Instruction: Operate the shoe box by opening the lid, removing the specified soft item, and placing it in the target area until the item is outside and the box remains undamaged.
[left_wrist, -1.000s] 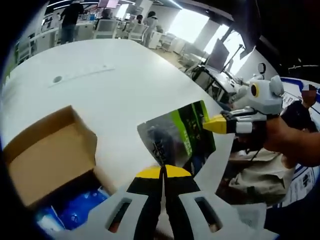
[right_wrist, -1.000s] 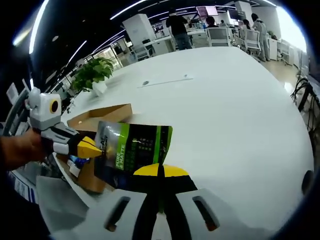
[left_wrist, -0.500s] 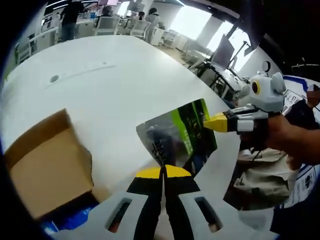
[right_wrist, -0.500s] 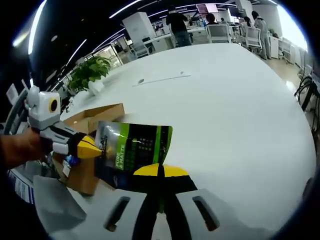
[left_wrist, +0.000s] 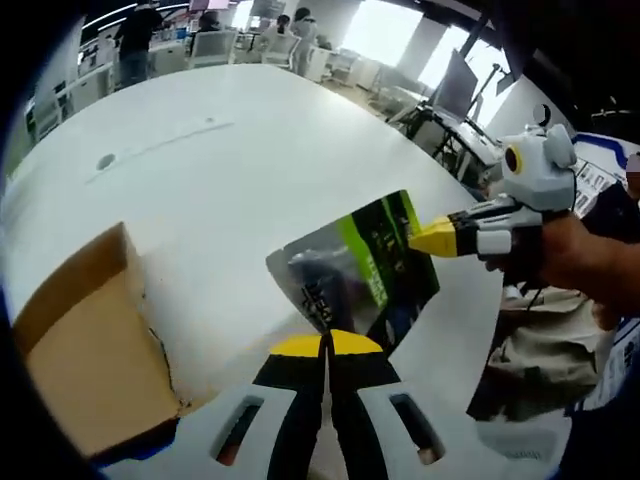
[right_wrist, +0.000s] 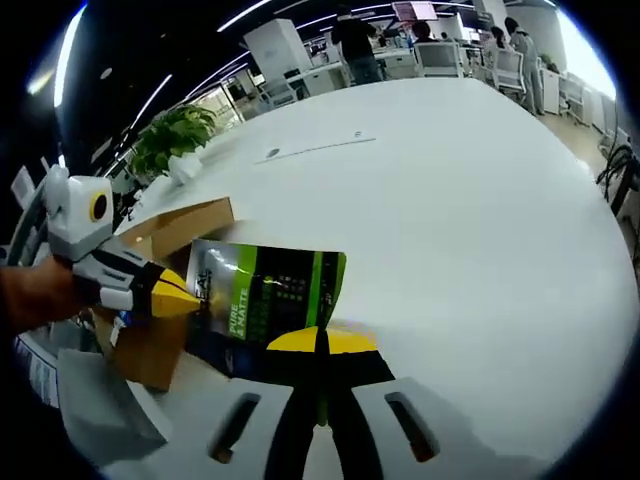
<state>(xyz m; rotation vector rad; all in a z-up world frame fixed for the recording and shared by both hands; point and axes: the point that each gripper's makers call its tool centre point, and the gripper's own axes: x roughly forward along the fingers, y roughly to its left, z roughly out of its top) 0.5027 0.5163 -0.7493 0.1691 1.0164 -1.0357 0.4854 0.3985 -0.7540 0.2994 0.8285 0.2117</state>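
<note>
Two grippers have hold of one soft pouch (left_wrist: 352, 268) at the same time, lifting it over the white table (left_wrist: 220, 170) beside the cardboard box (left_wrist: 85, 350). The left gripper (left_wrist: 326, 345) has its yellow-tipped jaws pressed together on one edge of the pouch, and in the right gripper view it reaches in from the left, held by a hand (right_wrist: 35, 297), its tip nipping the pouch's silver side edge. The right gripper (right_wrist: 321, 342) is likewise clamped shut on the pouch's lower edge; in the left gripper view it comes in from the right and pinches the green corner. The pouch is green, black and silver with white lettering, hanging clear of the box. The box sits open near the table's edge, brown flap up, with something blue just visible down by its lower edge. A potted plant (right_wrist: 172, 137) stands at the far side of the table, and people stand around desks in the office beyond.
</note>
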